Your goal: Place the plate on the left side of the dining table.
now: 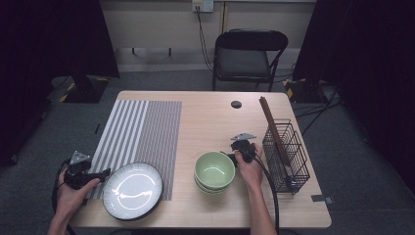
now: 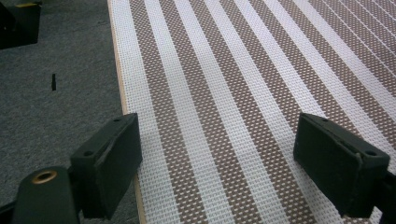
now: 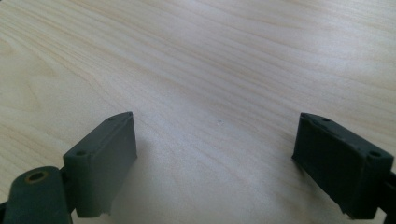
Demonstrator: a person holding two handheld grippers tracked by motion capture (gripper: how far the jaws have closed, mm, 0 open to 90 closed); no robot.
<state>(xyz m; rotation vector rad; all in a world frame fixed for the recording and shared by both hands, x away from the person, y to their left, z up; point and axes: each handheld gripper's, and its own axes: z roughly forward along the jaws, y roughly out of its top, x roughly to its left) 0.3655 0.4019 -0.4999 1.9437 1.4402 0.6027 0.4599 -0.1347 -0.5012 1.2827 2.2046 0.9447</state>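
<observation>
Both grippers, left (image 1: 100, 175) and right (image 1: 234, 147), have jaws wide apart, gripping nothing. White plate (image 1: 132, 190) lies near left on the striped placemat (image 1: 142, 127); stacked green bowls (image 1: 214, 172), probably two, wait untouched.

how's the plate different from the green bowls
The plate is flat, wide, white inside with a dark rim; the green bowls are deep, narrower and pale green. The plate lies single, partly on the striped mat; the bowls are stacked on bare table. Both are round and look empty.
</observation>
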